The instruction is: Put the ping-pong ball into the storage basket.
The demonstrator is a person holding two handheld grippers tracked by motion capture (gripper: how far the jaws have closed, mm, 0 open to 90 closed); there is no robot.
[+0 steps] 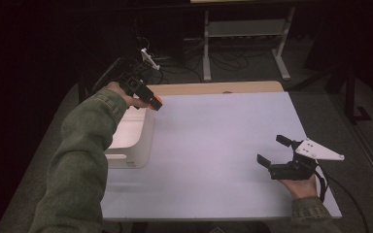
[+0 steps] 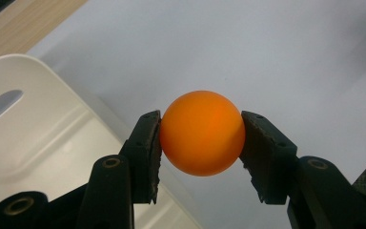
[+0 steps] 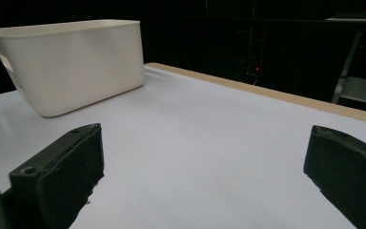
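An orange ball (image 2: 202,132) is pinched between the two black pads of my left gripper (image 2: 201,143), which is shut on it. In the high view that left gripper (image 1: 154,103) hangs in the air with the ball (image 1: 156,101) over the far right corner of the white bin (image 1: 132,141), above its rim. The bin's inside and handle slot lie below the jaws in the left gripper view, at bin (image 2: 38,138). My right gripper (image 1: 272,151) rests low at the table's right side, jaws wide apart, nothing between them, facing the bin (image 3: 71,62).
The white table top (image 1: 213,150) has a wooden strip (image 1: 213,88) along its far edge. Beyond it the floor is dark, with a metal stand (image 1: 245,43) and cables. A green sleeve (image 1: 80,165) crosses the bin's left part.
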